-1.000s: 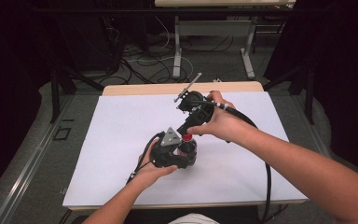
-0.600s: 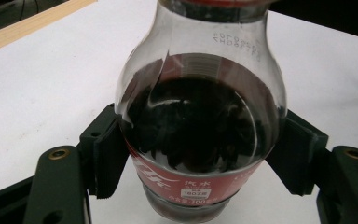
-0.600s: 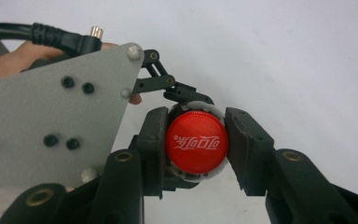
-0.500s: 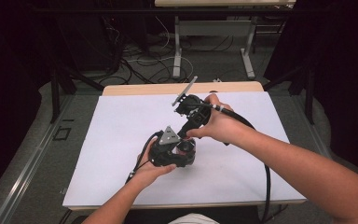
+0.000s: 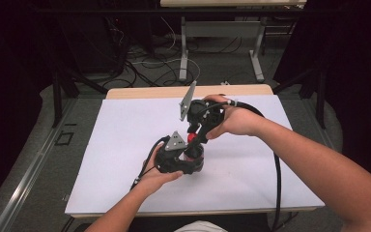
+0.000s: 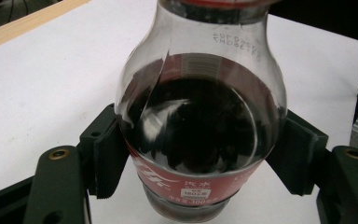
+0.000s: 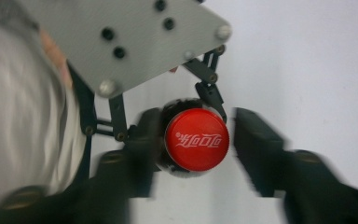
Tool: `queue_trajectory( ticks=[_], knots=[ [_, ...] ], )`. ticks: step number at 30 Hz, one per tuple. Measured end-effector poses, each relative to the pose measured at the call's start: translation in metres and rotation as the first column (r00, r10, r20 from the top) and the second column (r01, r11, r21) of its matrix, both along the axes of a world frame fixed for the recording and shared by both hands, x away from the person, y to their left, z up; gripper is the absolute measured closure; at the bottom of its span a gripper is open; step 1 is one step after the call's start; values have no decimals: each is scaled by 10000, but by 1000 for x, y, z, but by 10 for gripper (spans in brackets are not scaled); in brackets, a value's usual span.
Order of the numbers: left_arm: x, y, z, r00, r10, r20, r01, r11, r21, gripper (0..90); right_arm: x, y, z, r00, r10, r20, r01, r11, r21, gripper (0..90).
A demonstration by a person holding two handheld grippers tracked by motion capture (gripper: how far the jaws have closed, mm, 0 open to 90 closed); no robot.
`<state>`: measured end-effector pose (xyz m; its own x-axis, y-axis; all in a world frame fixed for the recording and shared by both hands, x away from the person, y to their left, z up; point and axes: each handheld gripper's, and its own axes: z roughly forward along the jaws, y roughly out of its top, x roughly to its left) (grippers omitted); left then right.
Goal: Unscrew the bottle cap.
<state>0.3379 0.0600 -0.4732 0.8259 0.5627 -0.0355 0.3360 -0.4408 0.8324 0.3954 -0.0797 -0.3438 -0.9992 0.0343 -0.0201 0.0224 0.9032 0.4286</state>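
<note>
A small bottle [image 6: 200, 116] of dark cola stands upright on the white worktop [image 5: 116, 145], near the middle and a bit toward the person's side. It has a red label low on its body and a red cap [image 7: 196, 139] on top.

The left gripper [image 5: 186, 162] comes in low from the person's side. Its two black jaws squeeze the round belly of the bottle, one on each side. In the left gripper view you can see both pads pressed flat on the clear plastic, just above the label. The left hand [image 5: 152, 179] holds this gripper from behind, close to the worktop. A grey three-cornered plate [image 5: 175, 142] sits on top of the gripper.

The right gripper [image 5: 193, 140] hangs above the bottle and points down at the cap. In the right gripper view the red cap sits right between its two jaws. The jaws are apart. One jaw is close beside the cap, but that side is blurry, so you cannot tell if it touches. The other jaw has a clear gap of white worktop between it and the cap. The right hand [image 5: 236, 121] holds this gripper up high, tilted, and a thick black cable [image 5: 276, 179] runs back from it along the arm.
</note>
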Motion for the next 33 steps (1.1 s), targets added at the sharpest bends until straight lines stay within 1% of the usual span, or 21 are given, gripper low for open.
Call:
queue_trajectory(
  ticks=[3, 6, 9, 11, 12, 14, 15, 16, 17, 18, 20, 22, 23, 25, 26, 27, 29, 30, 31, 32, 33],
  knots=[
    [1, 1, 0, 10000, 98, 3, -98, 9999, -24, 300, -4, -2, 6, 9978, -660, 71, 657, 9973, 319, 361],
    [2, 3, 1, 9999, 119, -42, -119, 9999, 23, 300, -6, -4, 12, 9869, -1605, -147, 1611, 9849, 640, 369],
    [2, 3, 1, 9999, 147, -34, -147, 9999, 39, 300, -4, -5, 15, 9732, -2264, -402, 2290, 9699, 823, 384],
    [1, 2, 0, 9997, 237, 100, -238, 9997, 31, 300, -5, -5, 16, 9541, -2973, -357, 2992, 9514, 726, 403],
    [1, 2, 0, 9995, 277, 131, -278, 9996, 44, 300, -6, -5, 16, 9393, -3412, -372, 3431, 9361, 773, 404],
    [1, 2, 1, 9993, 330, 187, -332, 9994, 89, 300, -6, -6, 17, 8879, -4520, -856, 4589, 8833, 955, 440],
    [1, 1, 0, 9993, 339, 169, -340, 9994, 72, 300, -8, -5, 15, 8612, -4981, -1016, 5079, 8508, 1348, 446],
    [0, 1, 1, 9996, 281, 82, -282, 9996, 81, 300, -8, -5, 17, 8439, -5259, -1063, 5361, 8343, 1287, 488],
    [0, 0, 0, 9994, 308, 138, -308, 9995, 49, 300, -10, -5, 17, 8173, -5661, -1075, 5759, 8086, 1205, 517],
    [0, 0, 0, 9994, 310, 130, -311, 9995, 53, 300, -12, -3, 17, 7974, -5962, -938, 6035, 7879, 1225, 518],
    [0, -1, 0, 9993, 321, 207, -324, 9994, 128, 300, -15, 0, 13, 7668, -6355, -903, 6419, 7579, 1167, 532],
    [0, -1, -1, 9995, 285, 142, -287, 9995, 115, 300, -15, 2, 12, 7539, -6500, -951, 6559, 7531, 522, 535],
    [0, -1, -1, 9995, 268, 136, -270, 9995, 163, 299, -17, 3, 12, 7403, -6639, -1058, 6701, 7414, 368, 541],
    [0, -2, -1, 9995, 283, 138, -286, 9994, 211, 299, -18, 4, 11, 7304, -6743, -1087, 6799, 7331, 207, 543],
    [0, -2, -1, 9995, 304, 117, -307, 9993, 210, 300, -17, 4, 11, 7336, -6705, -1106, 6756, 7371, 123, 543],
    [0, -2, -1, 9994, 323, 104, -325, 9993, 204, 300, -18, 5, 9, 7241, -6805, -1122, 6862, 7272, 179, 543],
    [0, -1, -1, 9993, 350, 119, -352, 9992, 198, 299, -18, 6, 6, 7199, -6808, -1347, 6899, 7232, 317, 544],
    [0, -1, -1, 9993, 359, 128, -361, 9992, 168, 300, -19, 6, 7, 7174, -6842, -1311, 6907, 7232, 57, 577],
    [0, -1, -1, 9992, 367, 136, -369, 9992, 173, 300, -19, 6, 6, 7227, -6789, -1295, 6838, 7296, -94, 600],
    [0, -1, -1, 9992, 373, 135, -376, 9991, 187, 300, -19, 6, 6, 7344, -6678, -1212, 6714, 7410, -143, 603],
    [0, -1, -1, 9992, 366, 134, -368, 9992, 178, 300, -19, 6, 5, 7411, -6617, -1135, 6666, 7453, 77, 604]
  ],
)
